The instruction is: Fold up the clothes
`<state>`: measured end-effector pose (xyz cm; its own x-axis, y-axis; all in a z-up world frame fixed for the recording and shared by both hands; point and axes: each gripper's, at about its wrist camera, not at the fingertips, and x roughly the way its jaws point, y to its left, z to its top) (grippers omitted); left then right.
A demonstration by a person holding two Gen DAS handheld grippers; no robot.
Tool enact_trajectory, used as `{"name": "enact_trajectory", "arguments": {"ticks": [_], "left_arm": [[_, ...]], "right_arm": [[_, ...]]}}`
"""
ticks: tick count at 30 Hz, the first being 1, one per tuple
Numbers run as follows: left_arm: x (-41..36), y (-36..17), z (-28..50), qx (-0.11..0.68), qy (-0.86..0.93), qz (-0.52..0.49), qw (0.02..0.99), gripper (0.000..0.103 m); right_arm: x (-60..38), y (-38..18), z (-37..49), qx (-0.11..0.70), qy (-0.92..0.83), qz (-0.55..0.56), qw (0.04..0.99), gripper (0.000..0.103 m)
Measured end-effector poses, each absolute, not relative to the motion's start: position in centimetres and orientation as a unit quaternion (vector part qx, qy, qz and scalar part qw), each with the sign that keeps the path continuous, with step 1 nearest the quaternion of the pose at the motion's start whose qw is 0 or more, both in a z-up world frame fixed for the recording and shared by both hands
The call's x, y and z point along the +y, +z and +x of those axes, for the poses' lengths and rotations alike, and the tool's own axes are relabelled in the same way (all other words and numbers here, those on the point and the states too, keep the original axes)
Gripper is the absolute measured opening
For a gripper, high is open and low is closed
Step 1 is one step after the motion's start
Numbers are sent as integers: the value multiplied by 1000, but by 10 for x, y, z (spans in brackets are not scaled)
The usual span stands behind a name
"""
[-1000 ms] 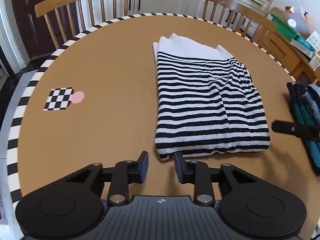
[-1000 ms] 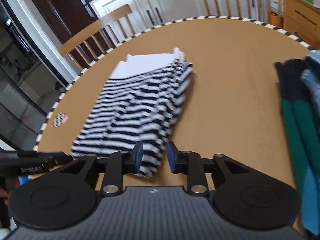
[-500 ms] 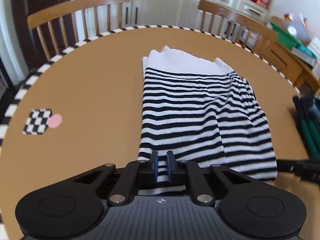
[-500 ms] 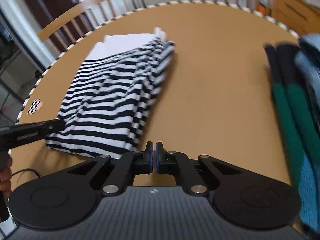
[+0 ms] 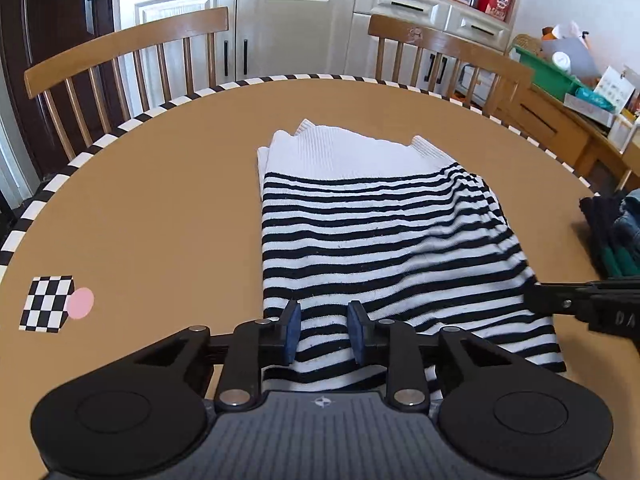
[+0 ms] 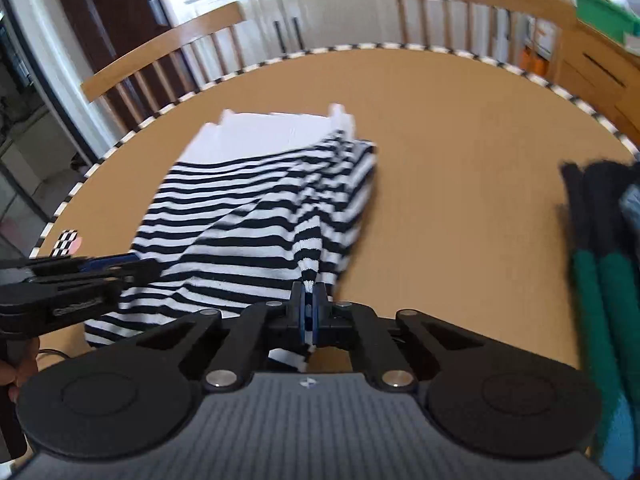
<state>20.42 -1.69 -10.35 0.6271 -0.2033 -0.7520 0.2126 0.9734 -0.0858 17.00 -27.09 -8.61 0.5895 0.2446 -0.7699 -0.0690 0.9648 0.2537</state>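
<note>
Right tongs (image 6: 308, 304) clamp a raised fold of the striped shirt (image 5: 384, 248); left tongs (image 5: 324, 332) spread apart over its near edge.

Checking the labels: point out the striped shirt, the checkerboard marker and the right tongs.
striped shirt (image 5: 380, 248): left wrist view, middle of the striped panel.
checkerboard marker (image 5: 47, 309): left wrist view, centre of the squares.
right tongs (image 6: 308, 307): right wrist view, between the fingertips pinching cloth.

round table (image 5: 168, 208) | checkered marker (image 5: 47, 304) | two wooden chairs (image 5: 128, 48) | white cabinets (image 5: 296, 20)
</note>
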Motion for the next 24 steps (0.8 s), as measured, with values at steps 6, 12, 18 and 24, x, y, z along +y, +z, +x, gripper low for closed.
{"name": "enact_trajectory", "arguments": {"ticks": [6, 12, 18, 24], "left_arm": [[-12, -97, 208, 420, -119, 3, 900, 29], [-28, -74, 218, 362, -154, 15, 919, 39], [-57, -93, 239, 382, -171, 40, 908, 37], [-43, -109, 241, 397, -162, 23, 903, 39]], "right_arm": [[-278, -82, 172, 457, 96, 152, 871, 10], [-276, -53, 197, 387, 81, 143, 907, 33], [-258, -81, 234, 419, 65, 105, 900, 2], [-281, -87, 229, 427, 40, 136, 893, 2]]}}
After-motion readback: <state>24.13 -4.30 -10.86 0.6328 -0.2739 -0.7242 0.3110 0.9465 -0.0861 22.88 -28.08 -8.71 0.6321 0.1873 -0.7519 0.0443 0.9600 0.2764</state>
